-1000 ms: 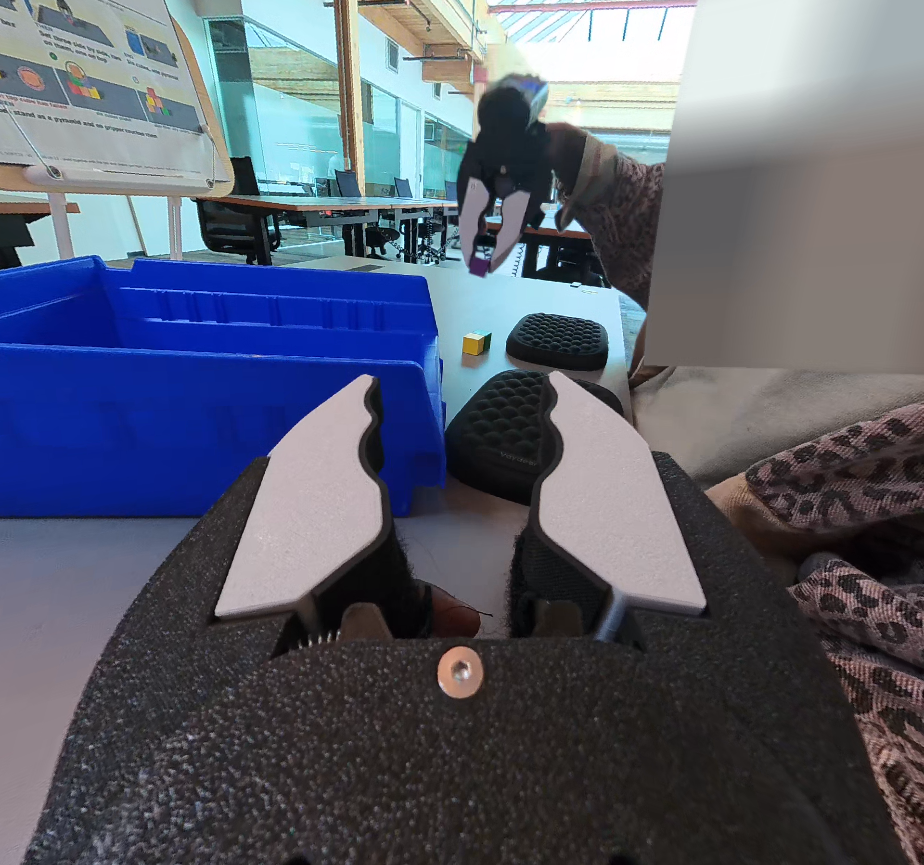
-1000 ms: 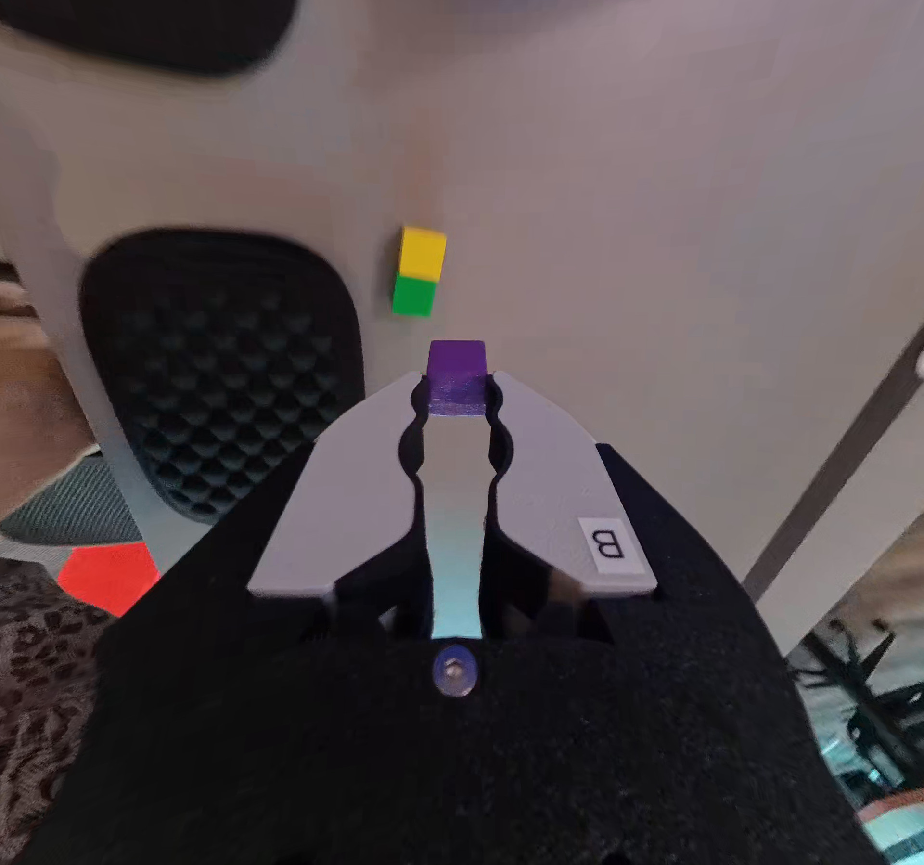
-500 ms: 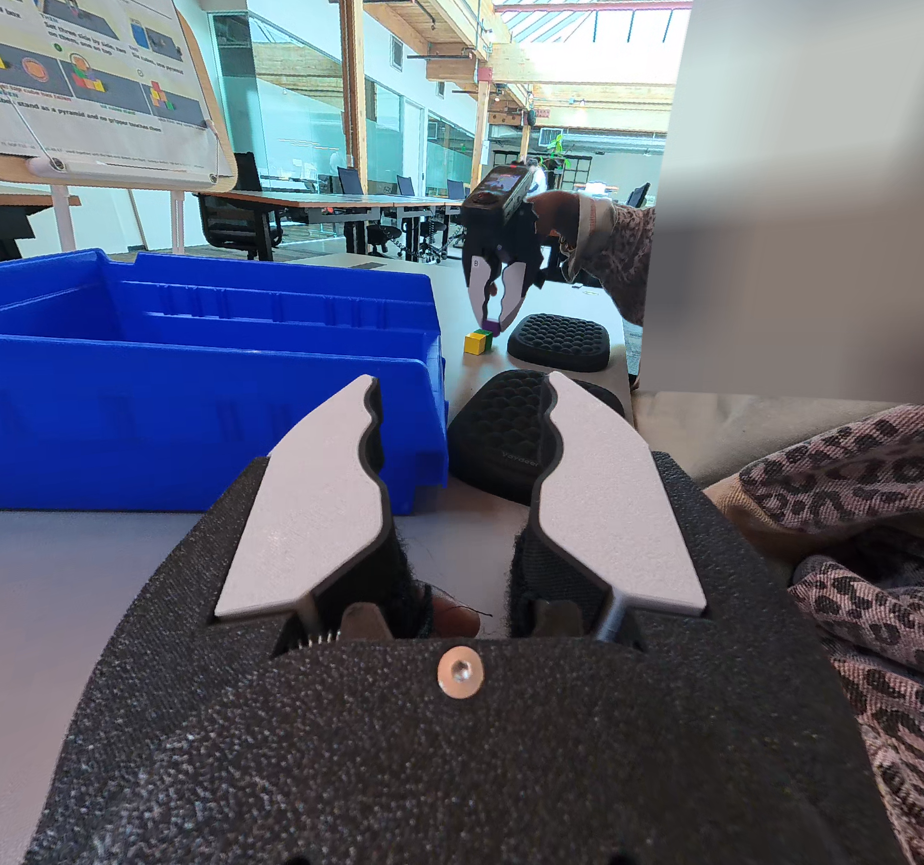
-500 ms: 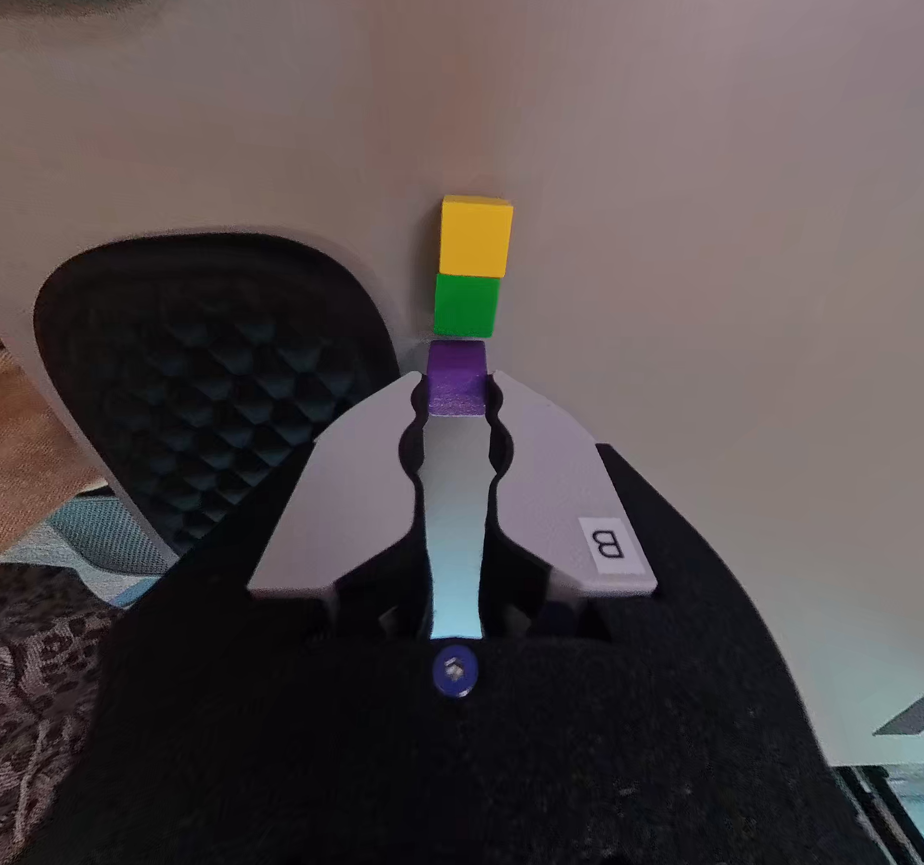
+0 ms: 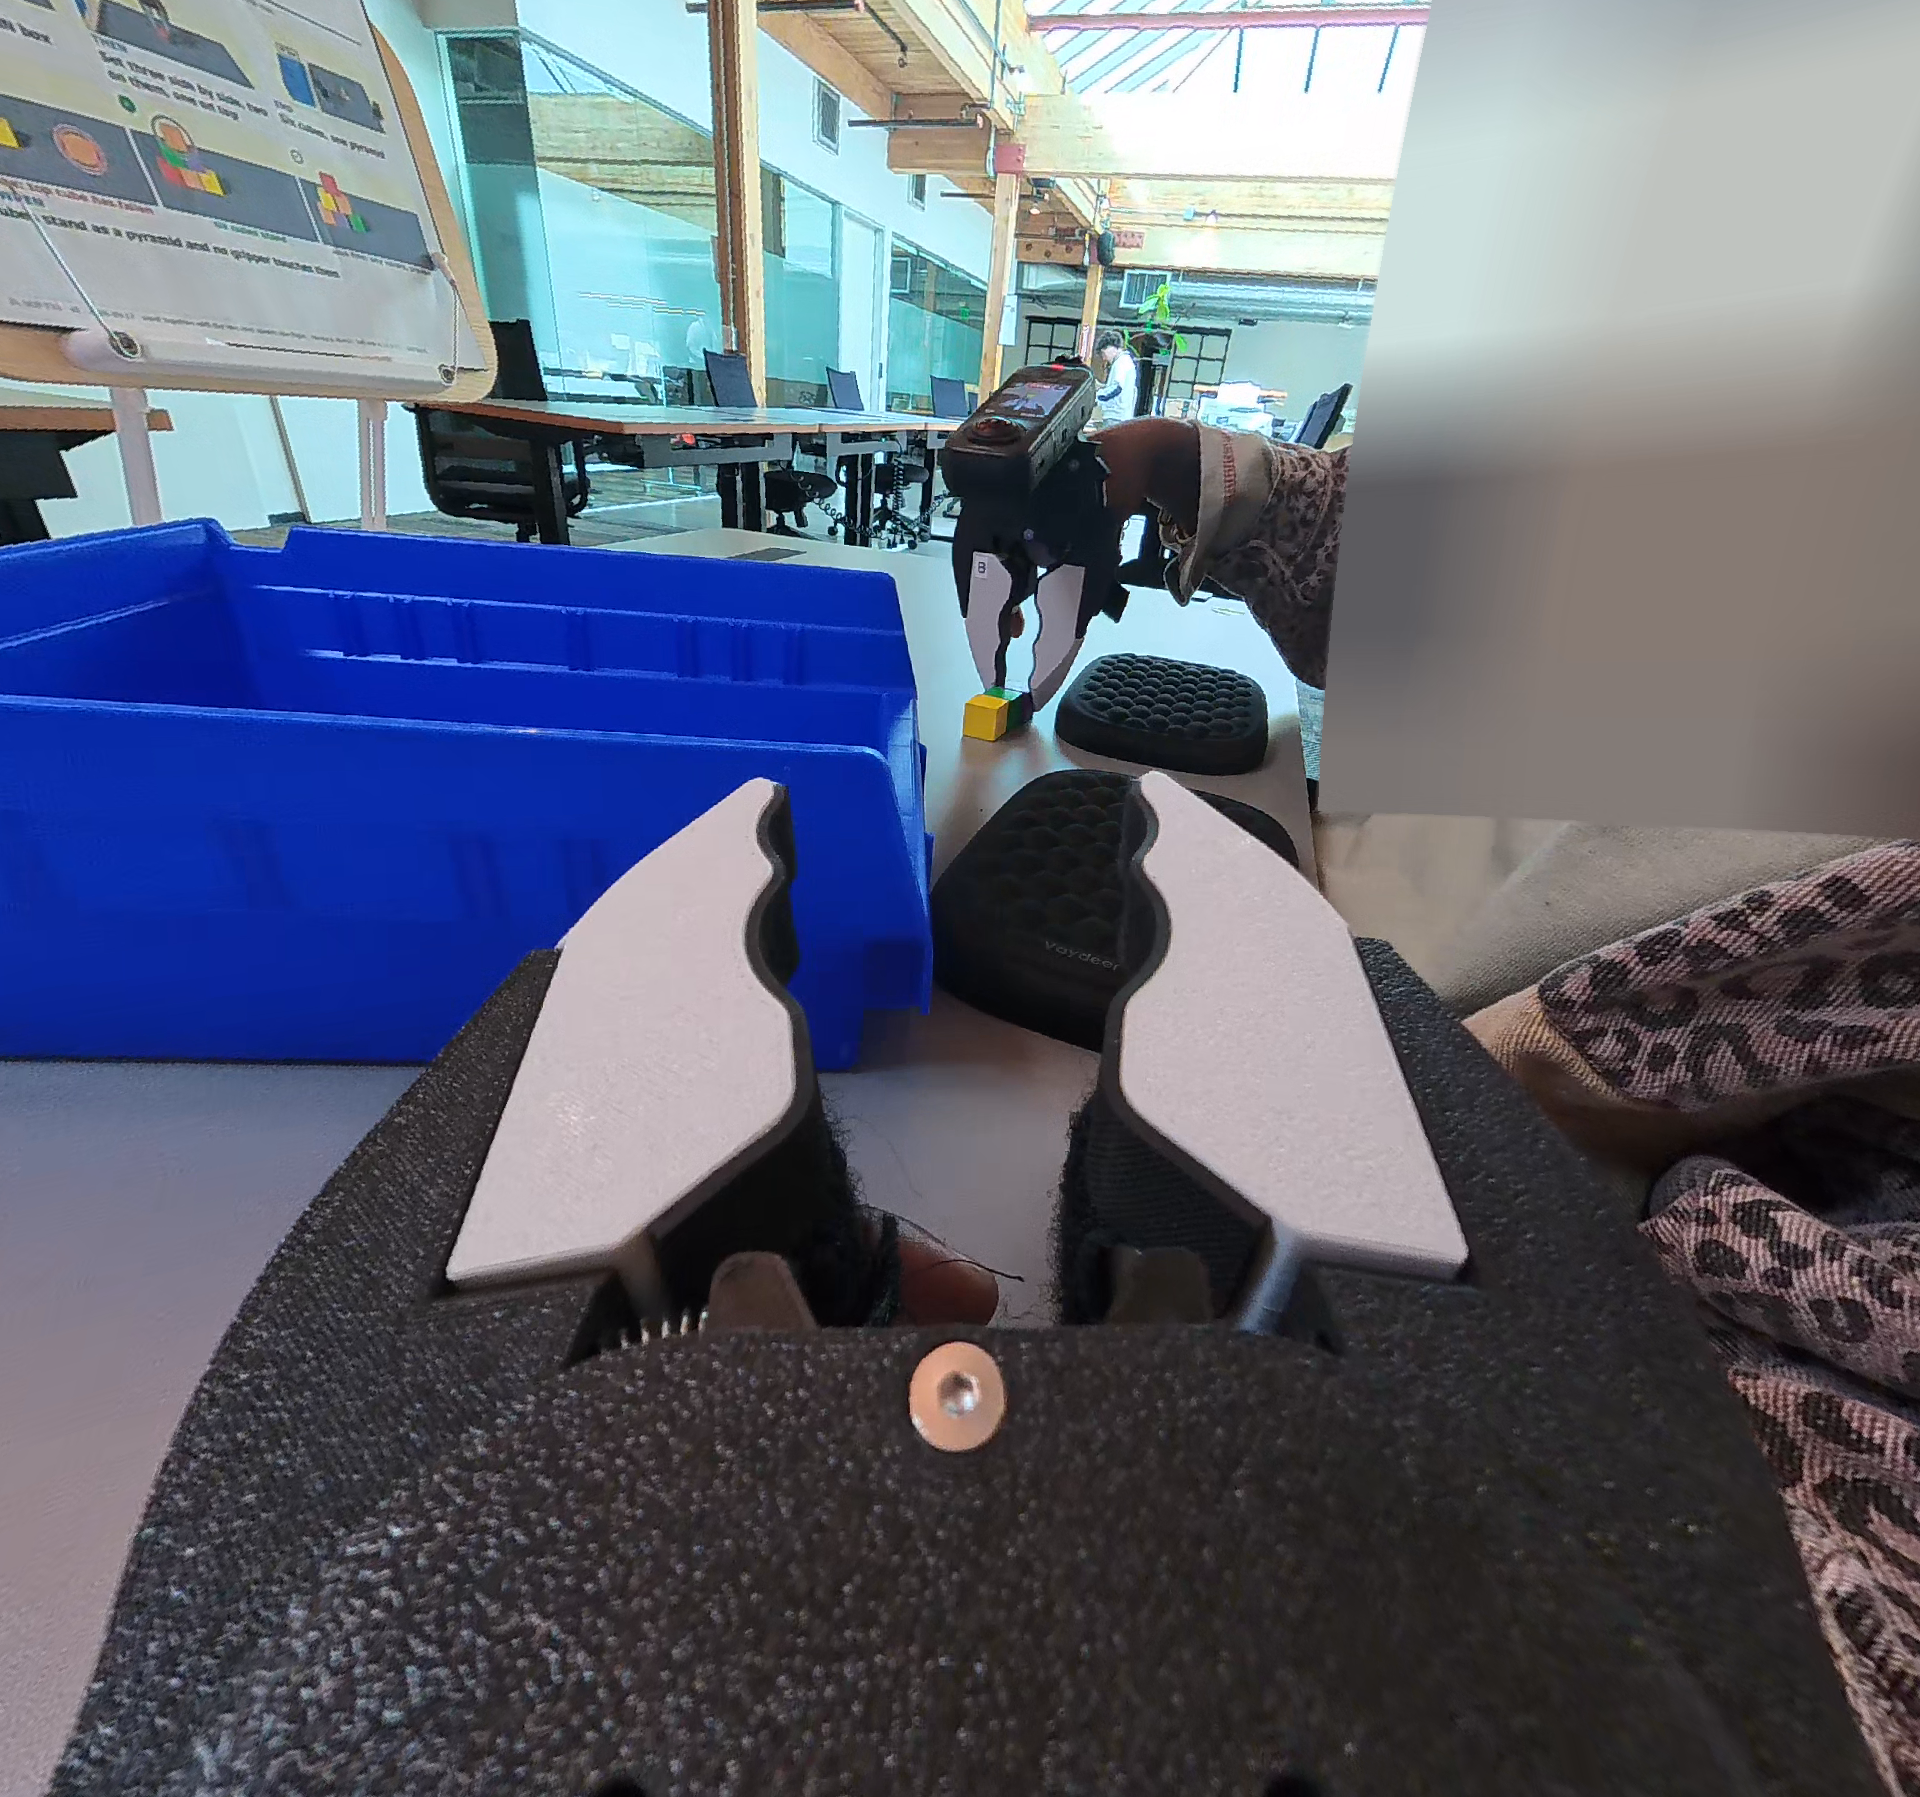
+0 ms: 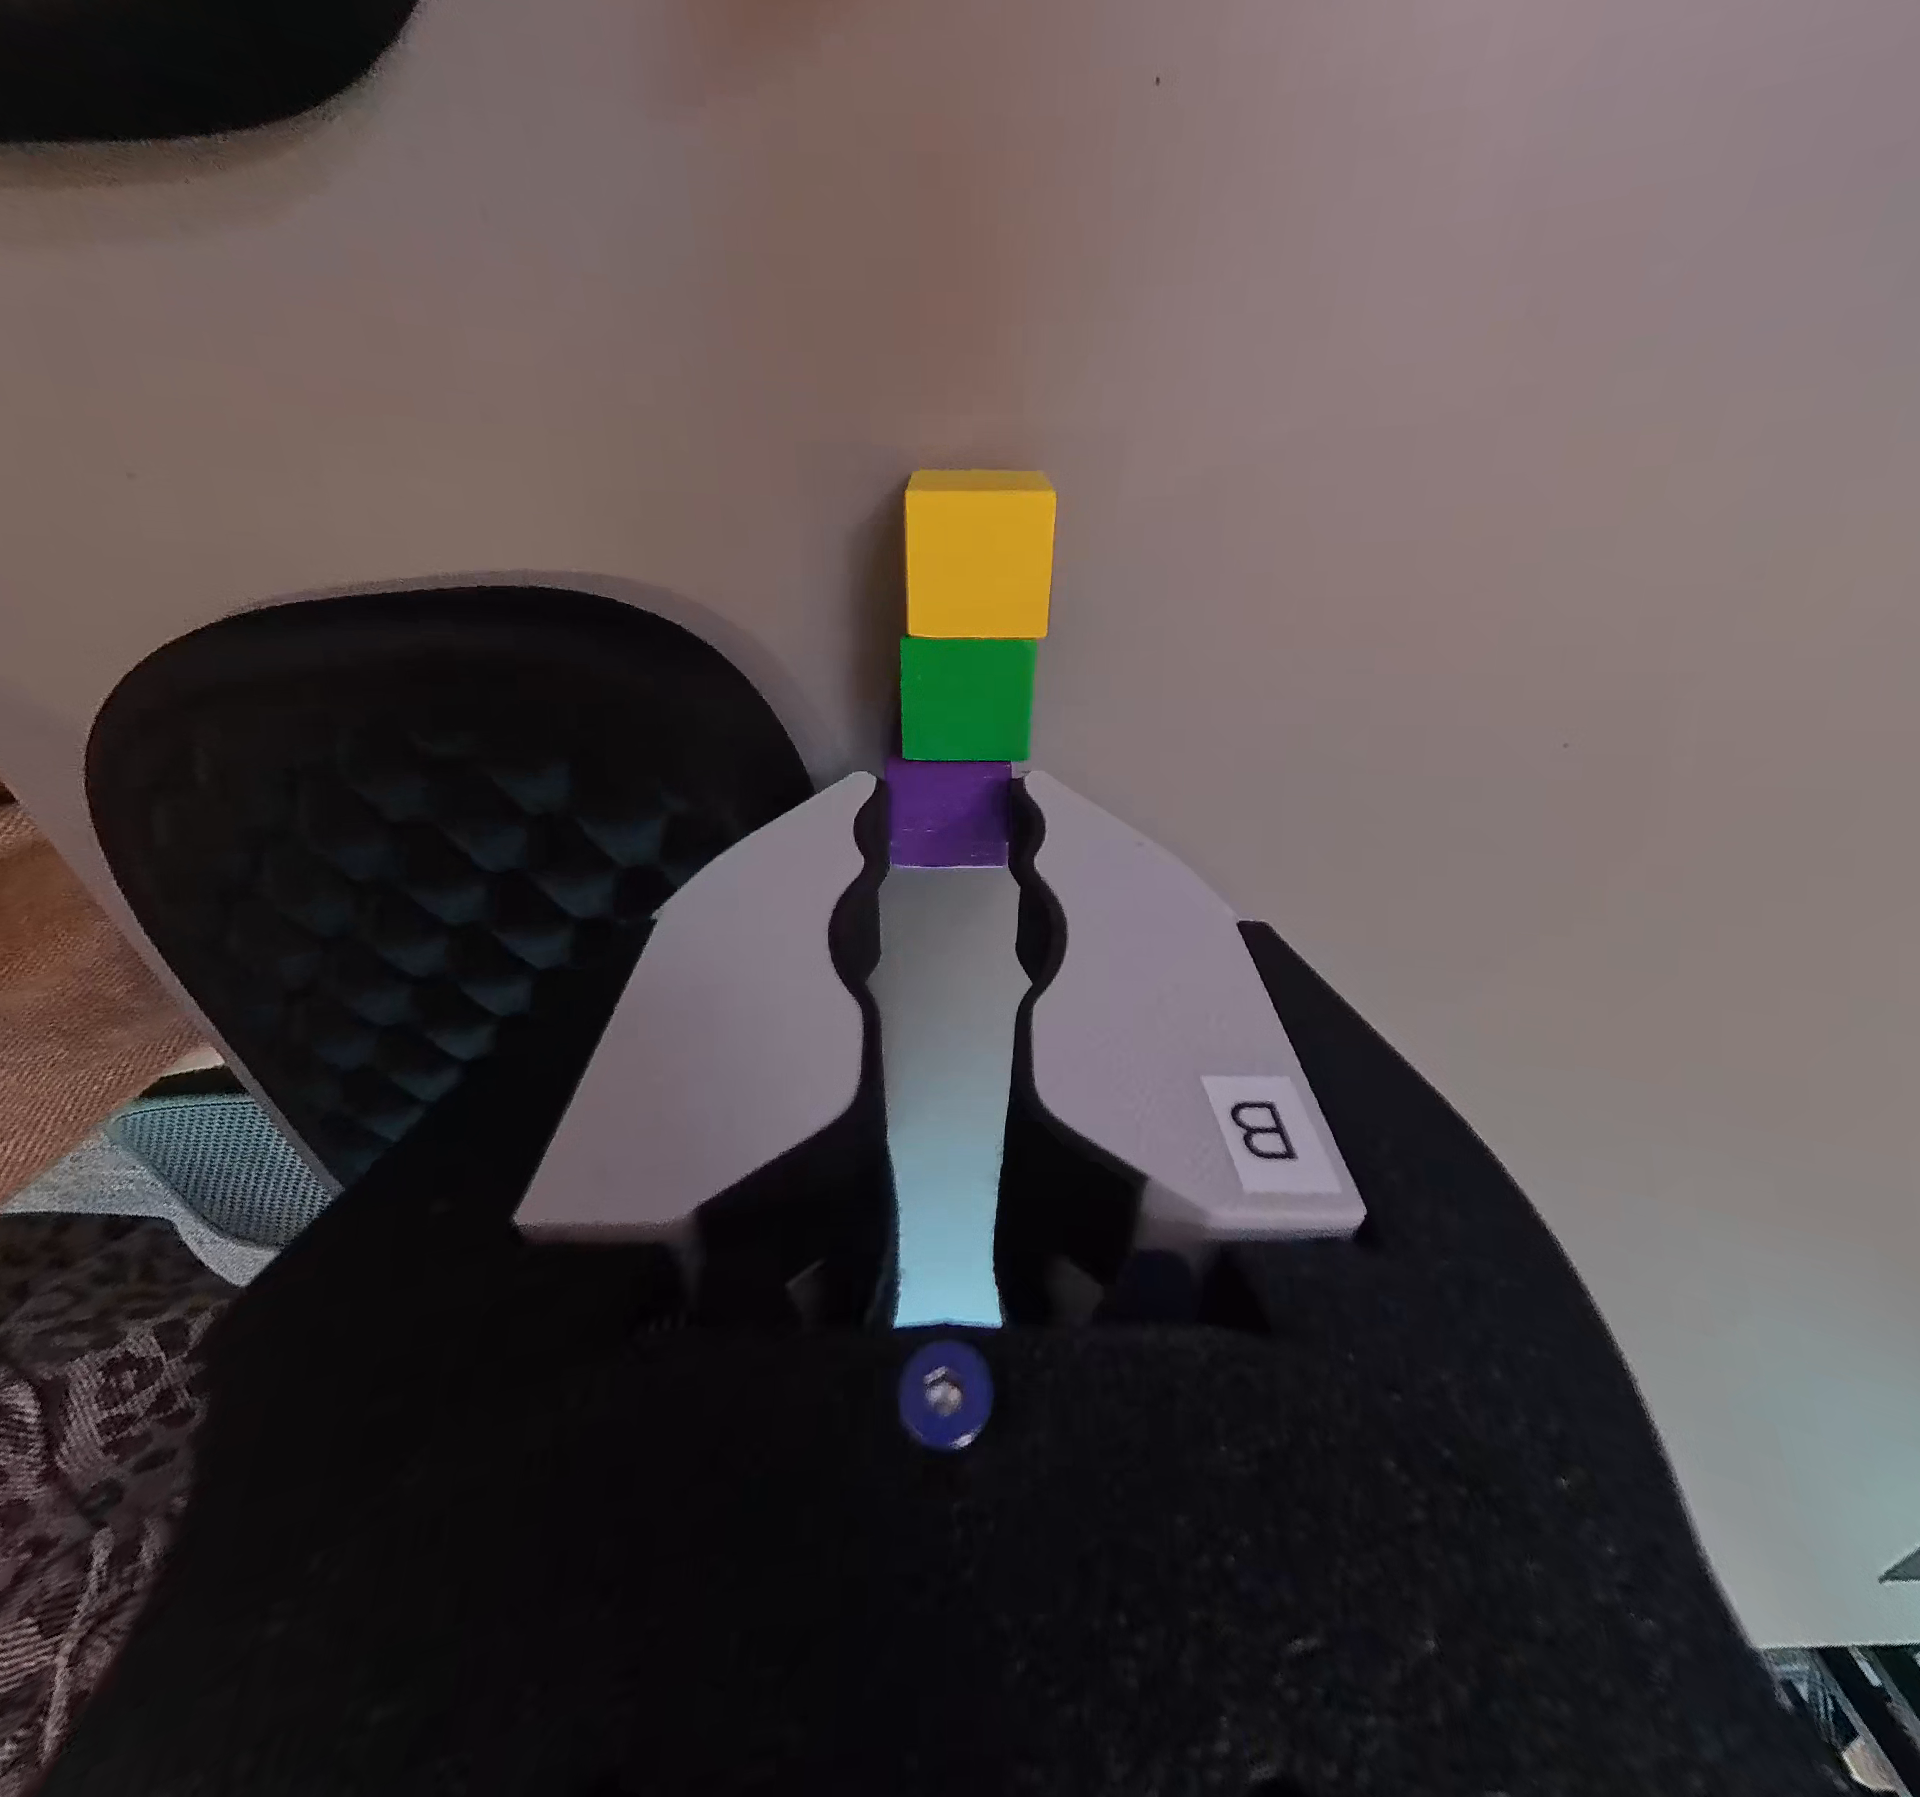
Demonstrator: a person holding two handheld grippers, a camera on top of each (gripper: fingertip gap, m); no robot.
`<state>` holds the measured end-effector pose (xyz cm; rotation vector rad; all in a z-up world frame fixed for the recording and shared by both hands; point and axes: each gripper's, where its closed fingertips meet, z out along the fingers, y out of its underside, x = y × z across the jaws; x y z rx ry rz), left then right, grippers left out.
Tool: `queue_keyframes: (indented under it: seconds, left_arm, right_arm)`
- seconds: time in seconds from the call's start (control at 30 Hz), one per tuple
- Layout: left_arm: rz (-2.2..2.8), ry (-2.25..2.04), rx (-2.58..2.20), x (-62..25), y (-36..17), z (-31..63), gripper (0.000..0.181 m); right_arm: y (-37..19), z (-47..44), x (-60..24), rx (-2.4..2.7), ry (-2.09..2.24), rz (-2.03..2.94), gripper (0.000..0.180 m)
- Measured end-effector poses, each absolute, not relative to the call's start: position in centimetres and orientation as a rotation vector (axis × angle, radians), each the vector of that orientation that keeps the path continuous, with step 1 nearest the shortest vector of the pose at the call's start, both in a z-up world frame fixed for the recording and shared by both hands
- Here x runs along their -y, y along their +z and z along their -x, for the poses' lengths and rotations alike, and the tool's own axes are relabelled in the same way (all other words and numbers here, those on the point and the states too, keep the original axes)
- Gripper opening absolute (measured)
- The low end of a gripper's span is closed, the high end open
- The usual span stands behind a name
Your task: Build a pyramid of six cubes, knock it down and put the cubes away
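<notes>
Three cubes line up near my worktop's (image 6: 1455,397) right edge: yellow cube (image 6: 979,558), green cube (image 6: 966,698), and the purple cube (image 6: 948,812) my right gripper (image 6: 951,817) pinches by its side faces, low against the green one, I judge to finish the pyramid's base row. All look small, matte, sharp-edged. My left gripper (image 5: 956,874) idles spread, empty, beside the blue bin (image 5: 447,812).
</notes>
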<state>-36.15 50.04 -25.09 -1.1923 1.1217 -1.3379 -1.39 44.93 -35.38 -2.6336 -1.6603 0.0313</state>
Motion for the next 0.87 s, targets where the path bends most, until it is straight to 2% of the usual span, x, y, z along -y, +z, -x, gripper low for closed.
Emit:
queue_keyframes:
  seconds: [0.37,0.5,0.63,0.77,0.87]
  left_arm:
    - [1.191,-1.339,-1.121,-50.0,-25.1,36.2,0.06]
    - [1.191,-1.339,-1.12,-50.1,-25.1,36.2,0.06]
    - [1.189,-1.338,-1.119,-50.1,-25.0,36.2,0.06]
    - [1.187,-1.339,-1.121,-50.0,-25.1,36.2,0.06]
    - [1.187,-1.342,-1.127,-50.0,-25.1,36.2,0.06]
  right_arm:
    - [-35.4,1.8,-45.3,1.622,0.046,2.611,0.021]
    - [-34.7,2.0,-45.4,1.594,0.074,2.616,0.029]
    - [-30.6,3.9,-46.8,1.497,0.208,2.509,0.039]
    - [-23.7,9.9,-50.3,1.517,0.305,2.199,0.039]
    - [-21.9,14.3,-53.2,1.646,0.217,2.136,0.039]
